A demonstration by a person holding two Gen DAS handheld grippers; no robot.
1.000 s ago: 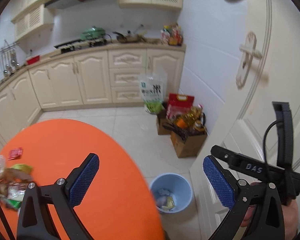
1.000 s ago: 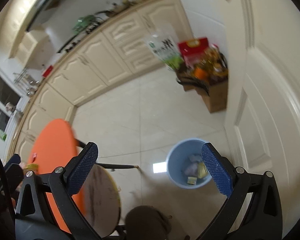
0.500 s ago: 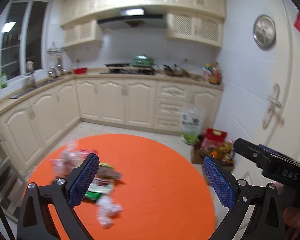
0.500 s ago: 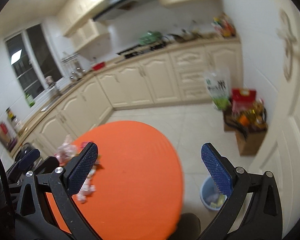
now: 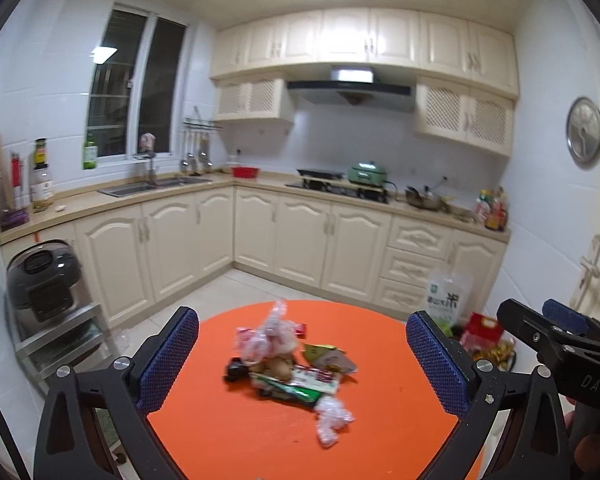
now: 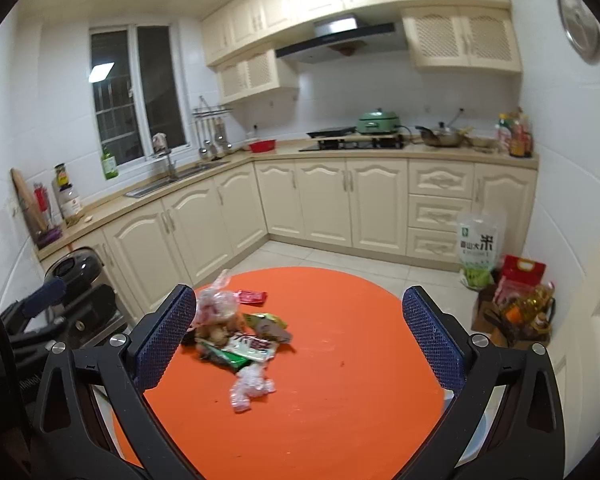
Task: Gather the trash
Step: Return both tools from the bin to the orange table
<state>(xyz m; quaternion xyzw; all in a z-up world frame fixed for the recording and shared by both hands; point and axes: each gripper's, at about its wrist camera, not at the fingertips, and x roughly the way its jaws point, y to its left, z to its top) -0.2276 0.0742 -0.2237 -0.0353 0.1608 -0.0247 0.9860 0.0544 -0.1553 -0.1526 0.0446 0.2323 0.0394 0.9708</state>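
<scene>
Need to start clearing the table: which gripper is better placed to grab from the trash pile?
Left, probably. The trash pile sits centred between the left gripper and its open pads, while it lies off toward the left pad of the right gripper. Both are open and empty.

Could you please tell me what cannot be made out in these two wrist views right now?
- Trash pile, left view: motion blur makes wrapper print unreadable; overlapping pieces cannot be counted.
- Blue bin, right view: only a sliver shows behind the table edge and the right gripper finger; contents hidden.
- Wall clock, left view: too small and blurred to read.
- Left gripper: jaws wide open, empty; body cut by the bottom edge.
</scene>
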